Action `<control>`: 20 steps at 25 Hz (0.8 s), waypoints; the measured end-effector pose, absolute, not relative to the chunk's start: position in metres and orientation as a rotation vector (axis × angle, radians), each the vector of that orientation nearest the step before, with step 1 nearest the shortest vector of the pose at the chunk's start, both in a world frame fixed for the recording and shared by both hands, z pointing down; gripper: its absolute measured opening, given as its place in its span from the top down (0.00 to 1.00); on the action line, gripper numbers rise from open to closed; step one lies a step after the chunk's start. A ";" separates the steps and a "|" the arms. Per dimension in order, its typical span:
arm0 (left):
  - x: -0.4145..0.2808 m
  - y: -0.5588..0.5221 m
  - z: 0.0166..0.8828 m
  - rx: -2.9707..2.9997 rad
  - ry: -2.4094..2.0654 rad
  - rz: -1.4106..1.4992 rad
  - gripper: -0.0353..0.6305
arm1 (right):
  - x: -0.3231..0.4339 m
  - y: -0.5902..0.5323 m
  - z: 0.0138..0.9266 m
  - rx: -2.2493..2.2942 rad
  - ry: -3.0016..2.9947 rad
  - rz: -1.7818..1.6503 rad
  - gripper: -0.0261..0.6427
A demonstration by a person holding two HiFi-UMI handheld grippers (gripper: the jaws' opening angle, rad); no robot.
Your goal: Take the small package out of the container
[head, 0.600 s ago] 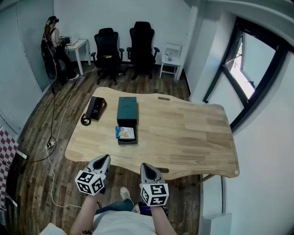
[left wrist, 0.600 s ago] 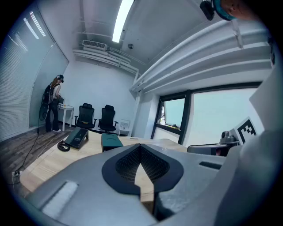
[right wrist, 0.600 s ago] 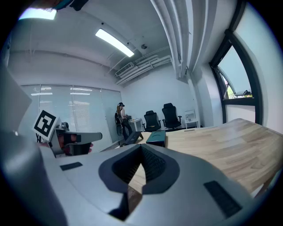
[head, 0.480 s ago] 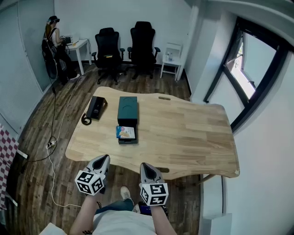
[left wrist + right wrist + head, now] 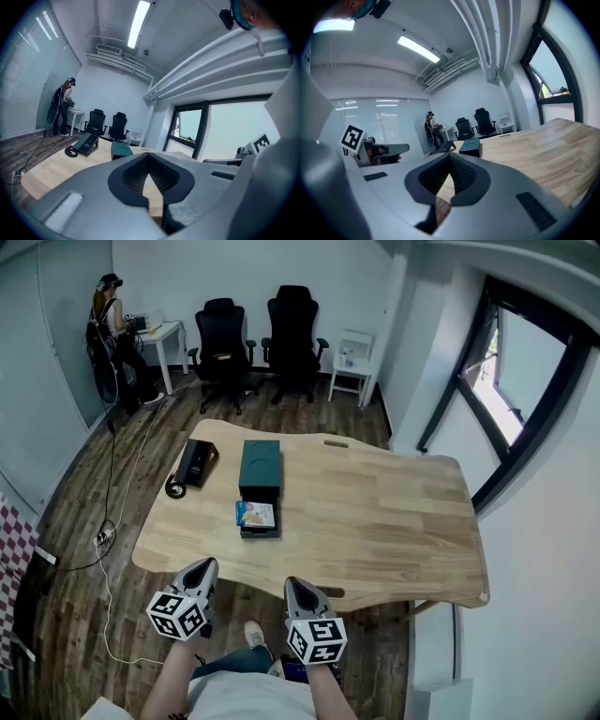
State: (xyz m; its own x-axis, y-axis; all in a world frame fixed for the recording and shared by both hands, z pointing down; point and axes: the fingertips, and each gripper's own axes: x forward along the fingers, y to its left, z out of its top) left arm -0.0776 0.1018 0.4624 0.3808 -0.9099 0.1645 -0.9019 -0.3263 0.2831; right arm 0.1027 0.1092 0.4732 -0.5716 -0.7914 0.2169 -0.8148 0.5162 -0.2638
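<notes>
Both the left hand-held gripper (image 5: 206,565) and right hand-held gripper (image 5: 292,583) are closed together, holding nothing.

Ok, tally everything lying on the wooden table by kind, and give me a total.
dark green container: 1
small package, in the container's open drawer: 1
black box: 1
coiled cable, beside the black box: 1
Total: 4
</notes>
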 end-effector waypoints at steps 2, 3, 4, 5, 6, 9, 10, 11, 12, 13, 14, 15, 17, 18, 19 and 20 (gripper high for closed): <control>-0.077 0.095 0.467 2.310 -1.577 -0.030 0.95 | 0.102 0.104 0.475 1.411 -2.680 0.533 0.95; -0.078 0.091 0.469 2.304 -1.573 -0.032 0.95 | 0.103 0.101 0.477 1.412 -2.681 0.542 0.95; -0.078 0.087 0.471 2.299 -1.569 -0.040 0.95 | 0.104 0.098 0.478 1.415 -2.683 0.553 0.95; -0.078 0.082 0.472 2.297 -1.563 -0.056 0.95 | 0.105 0.093 0.480 1.420 -2.684 0.567 0.95; -0.079 0.077 0.472 2.297 -1.556 -0.078 0.95 | 0.107 0.088 0.481 1.424 -2.682 0.577 0.95; -0.085 0.053 0.470 2.303 -1.531 -0.138 0.95 | 0.107 0.067 0.486 1.430 -2.647 0.573 0.95; -0.088 0.043 0.470 2.306 -1.521 -0.146 0.95 | 0.105 0.058 0.488 1.431 -2.629 0.559 0.95; -0.090 0.032 0.470 2.307 -1.512 -0.151 0.95 | 0.103 0.049 0.490 1.432 -2.613 0.533 0.95; -0.092 0.020 0.470 2.306 -1.505 -0.154 0.95 | 0.101 0.039 0.490 1.434 -2.602 0.497 0.95; -0.095 0.007 0.470 2.306 -1.500 -0.156 0.95 | 0.098 0.029 0.488 1.435 -2.596 0.459 0.95; -0.097 -0.005 0.469 2.306 -1.497 -0.158 0.95 | 0.095 0.019 0.486 1.437 -2.594 0.430 0.95; -0.099 -0.018 0.468 2.309 -1.495 -0.158 0.95 | 0.091 0.008 0.484 1.441 -2.592 0.415 0.95; -0.104 -0.044 0.466 2.319 -1.488 -0.155 0.95 | 0.085 -0.013 0.481 1.450 -2.586 0.406 0.95; -0.106 -0.055 0.465 2.324 -1.483 -0.152 0.95 | 0.082 -0.022 0.480 1.457 -2.582 0.403 0.95; -0.108 -0.065 0.465 2.330 -1.477 -0.148 0.95 | 0.079 -0.031 0.478 1.468 -2.579 0.397 0.95; -0.111 -0.075 0.465 2.338 -1.468 -0.144 0.95 | 0.077 -0.039 0.476 1.485 -2.579 0.385 0.95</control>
